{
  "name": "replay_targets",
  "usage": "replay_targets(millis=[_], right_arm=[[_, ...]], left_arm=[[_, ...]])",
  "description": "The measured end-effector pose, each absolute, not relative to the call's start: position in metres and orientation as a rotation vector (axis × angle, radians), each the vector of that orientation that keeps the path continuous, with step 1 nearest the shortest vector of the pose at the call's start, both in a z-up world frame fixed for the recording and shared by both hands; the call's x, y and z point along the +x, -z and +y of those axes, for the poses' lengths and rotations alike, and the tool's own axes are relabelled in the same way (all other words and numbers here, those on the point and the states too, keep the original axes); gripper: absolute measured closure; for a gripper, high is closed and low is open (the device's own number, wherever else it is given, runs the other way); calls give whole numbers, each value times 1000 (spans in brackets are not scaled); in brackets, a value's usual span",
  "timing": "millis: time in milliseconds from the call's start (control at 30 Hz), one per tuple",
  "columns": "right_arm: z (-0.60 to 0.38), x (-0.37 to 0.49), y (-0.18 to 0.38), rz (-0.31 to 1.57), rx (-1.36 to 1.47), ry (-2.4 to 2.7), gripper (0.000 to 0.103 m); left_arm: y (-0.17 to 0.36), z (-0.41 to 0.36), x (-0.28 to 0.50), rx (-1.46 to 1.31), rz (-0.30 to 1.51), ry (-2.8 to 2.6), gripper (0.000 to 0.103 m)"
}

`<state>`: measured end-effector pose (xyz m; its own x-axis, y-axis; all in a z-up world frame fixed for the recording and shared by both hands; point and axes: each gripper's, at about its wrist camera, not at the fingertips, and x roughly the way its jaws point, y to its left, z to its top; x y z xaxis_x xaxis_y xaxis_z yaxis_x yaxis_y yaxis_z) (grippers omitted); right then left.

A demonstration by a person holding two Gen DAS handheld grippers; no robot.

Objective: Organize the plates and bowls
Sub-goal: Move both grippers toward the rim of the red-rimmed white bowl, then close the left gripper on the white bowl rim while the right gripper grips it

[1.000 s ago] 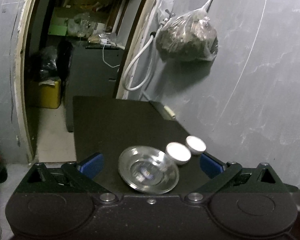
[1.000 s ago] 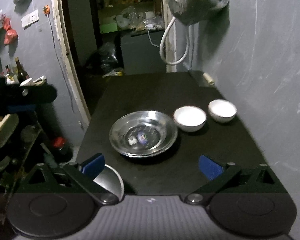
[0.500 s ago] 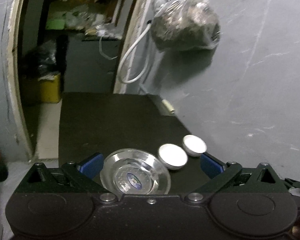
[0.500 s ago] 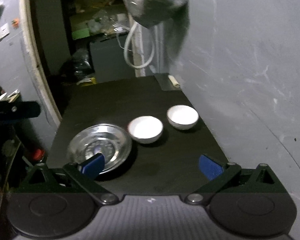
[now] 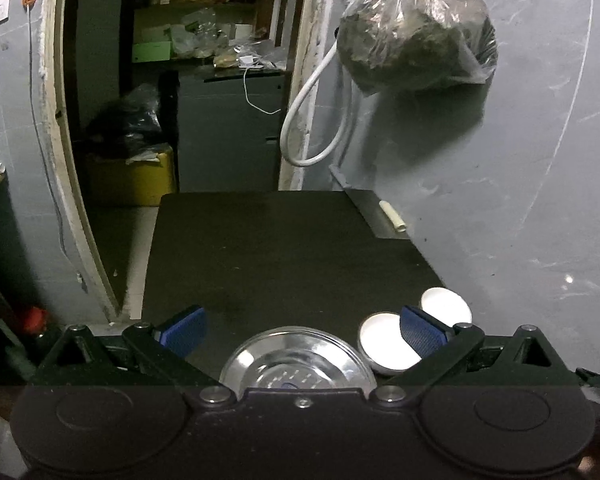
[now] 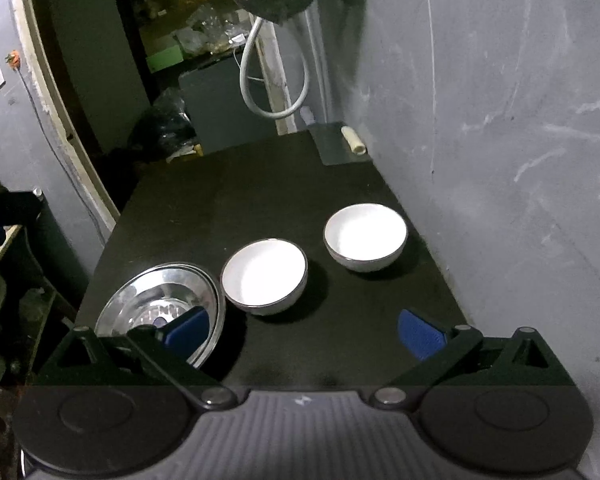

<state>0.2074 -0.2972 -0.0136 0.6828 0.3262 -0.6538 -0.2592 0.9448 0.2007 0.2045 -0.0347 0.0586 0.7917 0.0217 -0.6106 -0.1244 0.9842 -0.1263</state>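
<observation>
Both grippers' fingers spread, empty. Steel plate (image 6: 160, 312) at tabletop (image 6: 260, 184) 7 o'clock edge; two white bowls (image 6: 264, 278) rightward; 12 o'clock half bare.

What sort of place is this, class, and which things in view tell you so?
Probably a cluttered utility or back room of a home: bare grey wall, a filled plastic bag hanging on it, and a doorway onto storage shelves behind the black table.

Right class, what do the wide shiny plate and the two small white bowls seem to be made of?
Wide shiny silver plate: likely stainless steel, polished, given its mirror-like reflections. Two small white bowls: probably glazed ceramic, with smooth bright insides and a thin dark rim.
</observation>
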Motion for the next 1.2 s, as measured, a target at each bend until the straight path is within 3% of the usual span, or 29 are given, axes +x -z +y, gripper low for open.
replay_targets(millis=[367,567,733,1100,1200], right_arm=[[-304,214,36,752,199,-287,0],[-308,227,57,776,311,-268,1],[-306,245,65,763,349,-246,9],[-287,274,76,801,310,-284,33],[-284,280,80,821,295,-284,38]], left_arm=[[-23,-42,266,-145,749,-1,1],[3,-69,310,19,792,98,1],[23,-89,328,186,839,47,1],[57,-88,360,138,911,108,1],[66,-89,366,129,937,127,6]])
